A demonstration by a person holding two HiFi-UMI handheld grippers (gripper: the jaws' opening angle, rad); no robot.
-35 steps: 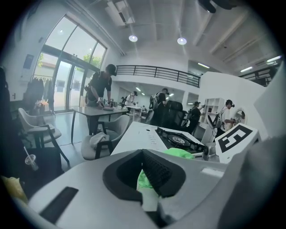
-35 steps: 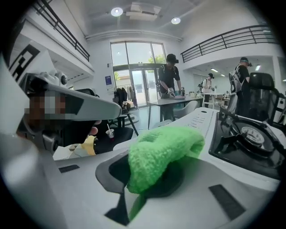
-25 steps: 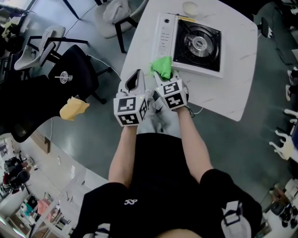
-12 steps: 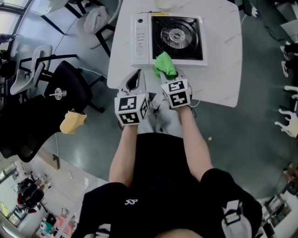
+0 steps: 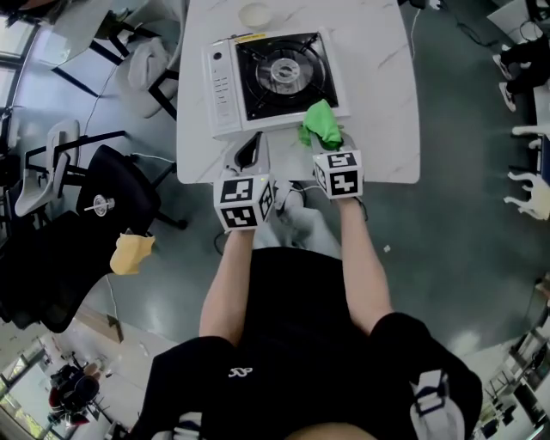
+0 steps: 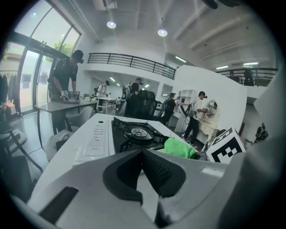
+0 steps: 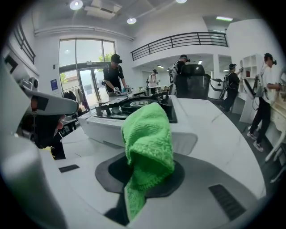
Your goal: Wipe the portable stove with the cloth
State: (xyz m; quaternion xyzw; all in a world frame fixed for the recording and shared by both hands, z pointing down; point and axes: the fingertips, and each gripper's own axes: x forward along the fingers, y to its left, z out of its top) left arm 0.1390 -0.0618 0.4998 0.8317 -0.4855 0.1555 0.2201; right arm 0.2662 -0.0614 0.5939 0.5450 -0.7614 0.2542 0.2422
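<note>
The portable stove [image 5: 275, 76], white-cased with a black burner top, sits on the white table [image 5: 378, 129]; its control strip faces left. My right gripper [image 5: 326, 140] is shut on a bright green cloth [image 5: 320, 123]. The cloth hangs bunched from the jaws at the stove's near right corner. In the right gripper view the cloth [image 7: 147, 141] fills the jaws, with the stove [image 7: 129, 109] just behind. My left gripper [image 5: 250, 143] is shut with nothing in it, by the stove's near edge. The left gripper view shows the stove [image 6: 129, 134] and cloth [image 6: 179, 148] ahead.
A small white bowl [image 5: 253, 15] stands behind the stove. Chairs [image 5: 112, 185] stand left of the table, one with a yellow cloth [image 5: 131, 252]. The table's near edge runs just under the grippers. People work at benches in the background.
The right gripper has carried the green cloth rightward along the stove's near edge to its right corner. The head view has swung, so the stove now sits squarer. The left gripper stays shut.
</note>
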